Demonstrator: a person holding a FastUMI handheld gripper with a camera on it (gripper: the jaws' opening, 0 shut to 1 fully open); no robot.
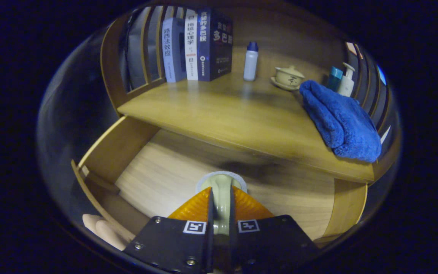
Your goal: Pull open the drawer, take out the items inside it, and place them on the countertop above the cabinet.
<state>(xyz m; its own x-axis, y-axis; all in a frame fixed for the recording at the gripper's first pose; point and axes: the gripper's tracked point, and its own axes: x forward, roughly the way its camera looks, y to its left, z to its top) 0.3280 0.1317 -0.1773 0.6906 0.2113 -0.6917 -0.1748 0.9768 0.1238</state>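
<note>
Hand-held gripper (pixel 221 213) clamped tight on pale cup (pixel 221 186) handle, w/ open drawer (pixel 165 171) below.

Gripper (pixel 221 207): mine, a two-finger tool seen from its own camera, both fingers reaching forward from a dark body.
Finger mounts: two flat dark plates, one per finger, angular in outline, matte finish.
Screws: small round-headed screws at the plate corners; I count at least four, bright metal.
Markings: one square black-and-white coded tag on each plate, set just beside the inner edge, the pair mirrored across the gap.
Fingers (pixel 193 208): wedge-shaped, tapering forward, outer faces finely ribbed.
Inner faces: thin dark strips lining each finger.
Hand (pixel 103 230): my fingertips show beside the left plate; no sleeve visible.
</note>
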